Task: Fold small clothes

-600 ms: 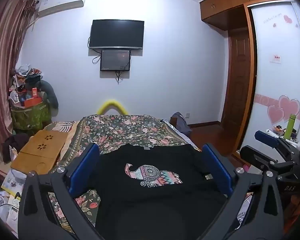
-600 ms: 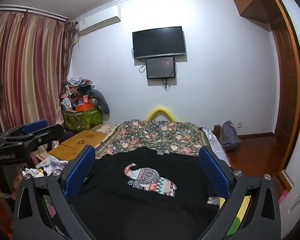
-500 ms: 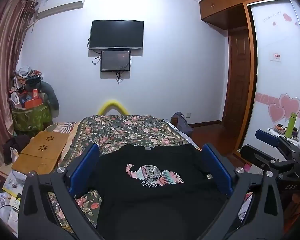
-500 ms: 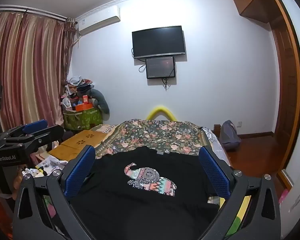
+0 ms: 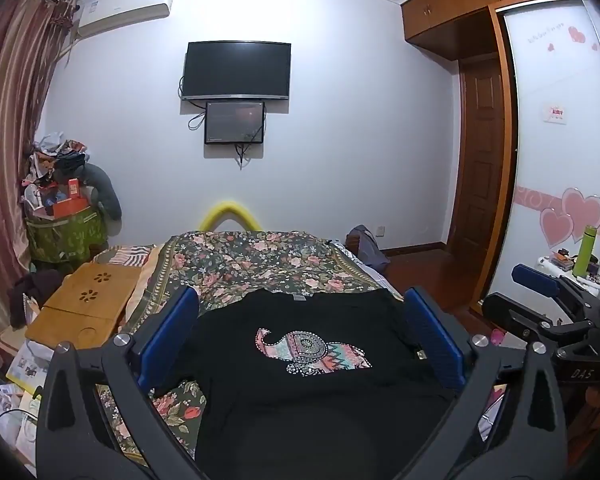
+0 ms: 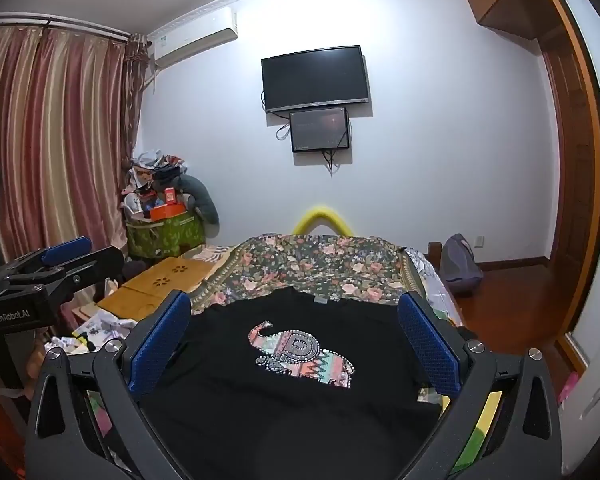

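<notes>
Black cotton T-shirt with beaded elephant motif (image 5: 316, 380) spread flat on floral-quilted bed (image 5: 256, 264). Left tongs (image 5: 300, 332) and right tongs (image 6: 296, 332) spread wide above it, grasping nothing.

"GenRobot.AI" on left gripper (image 6: 64, 258) body; "DAS" on right gripper (image 5: 540, 284) body.

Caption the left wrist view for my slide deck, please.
Open left tool above a black shirt spread flat on a floral bed.
</notes>
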Tool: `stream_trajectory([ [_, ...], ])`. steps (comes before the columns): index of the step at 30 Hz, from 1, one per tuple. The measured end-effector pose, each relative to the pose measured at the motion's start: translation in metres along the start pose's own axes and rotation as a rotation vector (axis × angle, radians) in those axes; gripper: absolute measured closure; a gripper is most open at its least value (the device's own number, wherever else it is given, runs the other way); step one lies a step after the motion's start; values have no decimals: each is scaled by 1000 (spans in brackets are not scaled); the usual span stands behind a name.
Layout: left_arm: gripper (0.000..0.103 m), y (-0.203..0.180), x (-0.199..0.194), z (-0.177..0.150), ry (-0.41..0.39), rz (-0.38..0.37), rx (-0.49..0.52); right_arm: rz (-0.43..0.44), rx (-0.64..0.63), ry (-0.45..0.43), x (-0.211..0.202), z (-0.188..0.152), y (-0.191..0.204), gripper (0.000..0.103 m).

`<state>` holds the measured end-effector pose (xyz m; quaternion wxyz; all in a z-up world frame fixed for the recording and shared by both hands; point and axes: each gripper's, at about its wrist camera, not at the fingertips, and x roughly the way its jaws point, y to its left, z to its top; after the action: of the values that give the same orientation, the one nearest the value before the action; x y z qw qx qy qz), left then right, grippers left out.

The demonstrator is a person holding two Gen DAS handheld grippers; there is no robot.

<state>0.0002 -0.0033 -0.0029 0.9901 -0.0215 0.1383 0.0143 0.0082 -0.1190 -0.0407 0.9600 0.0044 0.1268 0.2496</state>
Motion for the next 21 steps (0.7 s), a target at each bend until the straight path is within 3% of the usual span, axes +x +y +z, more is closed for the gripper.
stream_trajectory([
  [21, 0, 2, 3, -1, 9, -9, -4, -9, 15, 12, 2, -1, -4, 0],
])
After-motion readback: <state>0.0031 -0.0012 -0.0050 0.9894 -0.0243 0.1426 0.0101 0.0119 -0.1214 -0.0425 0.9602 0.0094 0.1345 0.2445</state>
